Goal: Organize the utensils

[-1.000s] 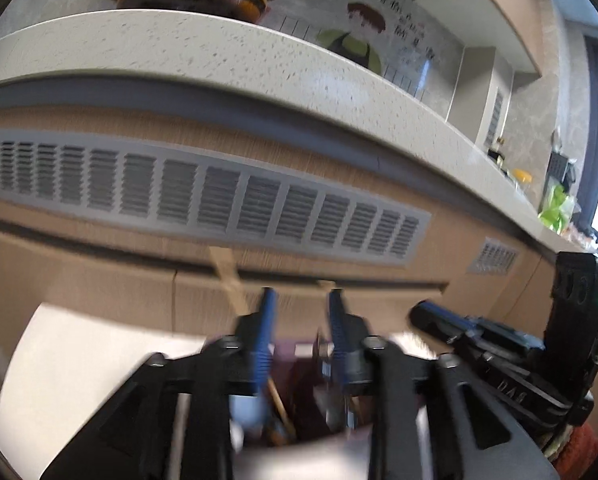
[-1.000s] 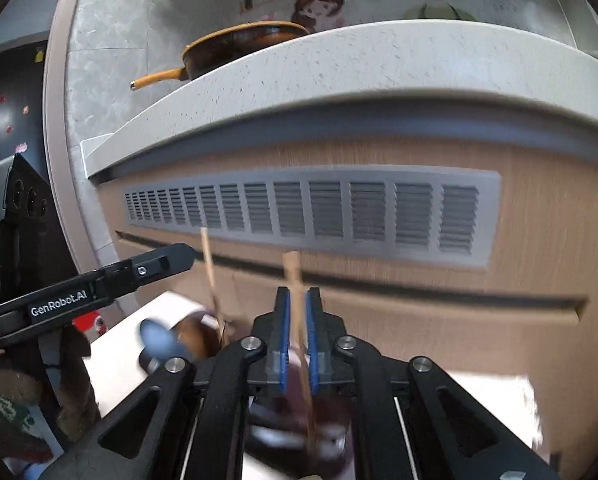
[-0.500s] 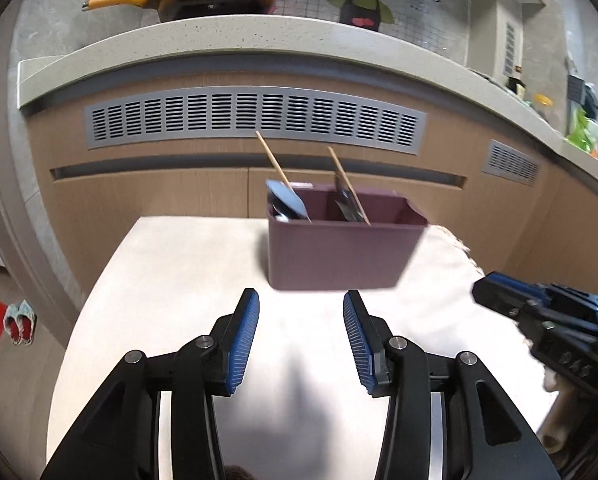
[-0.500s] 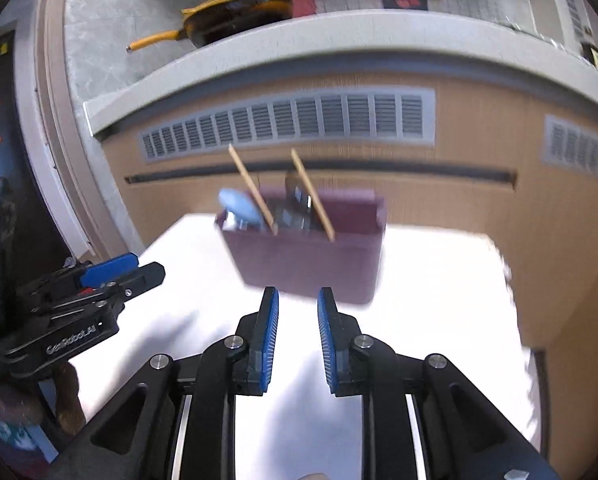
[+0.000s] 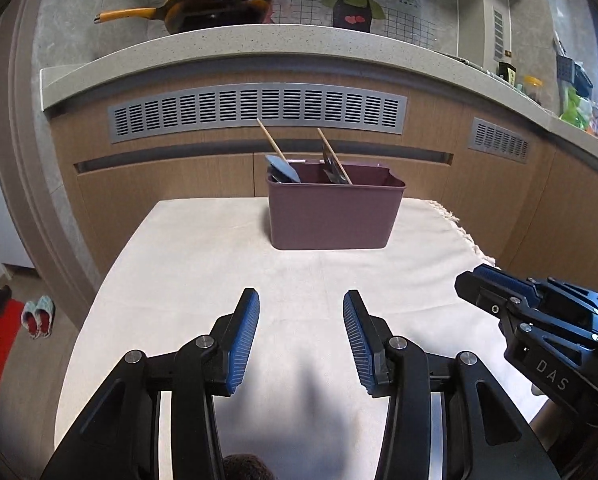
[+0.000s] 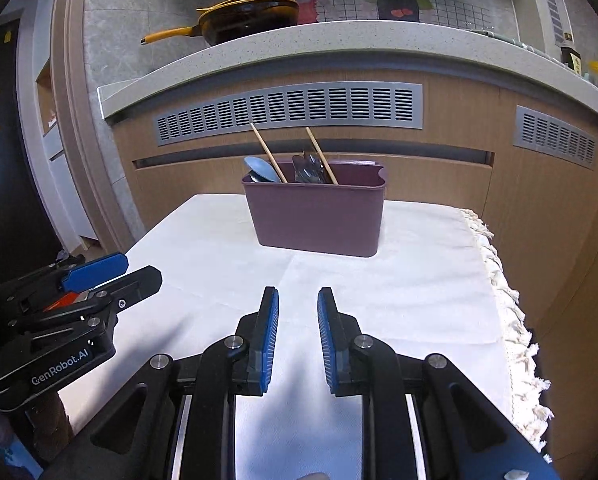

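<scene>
A purple utensil holder (image 5: 333, 210) (image 6: 317, 216) stands at the far end of the white-clothed table (image 5: 203, 272). Two wooden chopsticks (image 5: 273, 142) (image 6: 319, 152) lean out of it to the left. A blue spoon (image 5: 285, 168) (image 6: 261, 169) and metal cutlery (image 6: 309, 170) also stand inside. My left gripper (image 5: 300, 296) hovers over the cloth well short of the holder, open wide, nothing between its fingers. My right gripper (image 6: 297, 292) is beside it at the same distance, open by a narrower gap and empty. Each shows in the other's view, the right gripper (image 5: 475, 280) and the left gripper (image 6: 135, 268).
Behind the table runs a wooden cabinet front with grey vent grilles, under a speckled counter bearing a yellow-handled frying pan (image 5: 215, 8). The cloth's fringe (image 6: 511, 304) hangs over the right edge. Slippers (image 5: 39, 316) lie on the floor at left.
Both grippers have drawn back from the holder toward the near side of the table. The right let go of the chopstick it pinched; both jaws now stand wider.
</scene>
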{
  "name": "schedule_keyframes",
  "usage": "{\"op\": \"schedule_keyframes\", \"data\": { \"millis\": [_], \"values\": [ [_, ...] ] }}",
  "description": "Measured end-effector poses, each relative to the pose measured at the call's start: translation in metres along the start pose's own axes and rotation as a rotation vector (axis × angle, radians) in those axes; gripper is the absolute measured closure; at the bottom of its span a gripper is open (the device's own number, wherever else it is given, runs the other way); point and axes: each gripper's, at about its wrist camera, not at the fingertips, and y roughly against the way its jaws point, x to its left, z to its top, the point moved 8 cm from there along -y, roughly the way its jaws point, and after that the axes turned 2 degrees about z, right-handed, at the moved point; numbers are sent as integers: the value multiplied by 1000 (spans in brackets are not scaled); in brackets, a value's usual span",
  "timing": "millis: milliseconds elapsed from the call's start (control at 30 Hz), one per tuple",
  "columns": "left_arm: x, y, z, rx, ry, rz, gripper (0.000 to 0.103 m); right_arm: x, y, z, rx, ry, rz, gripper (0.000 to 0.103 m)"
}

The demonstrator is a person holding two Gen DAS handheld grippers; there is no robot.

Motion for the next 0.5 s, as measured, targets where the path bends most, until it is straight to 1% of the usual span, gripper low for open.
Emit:
{"op": "schedule_keyframes", "data": {
  "millis": [300, 500],
  "values": [
    [-2, 5, 6, -11, -7, 10, 58, 1, 10, 6, -27, 21, -5, 84],
    [-1, 4, 6, -2, -2, 7, 58, 0, 12, 6, -36, 23, -10, 84]
  ]
}}
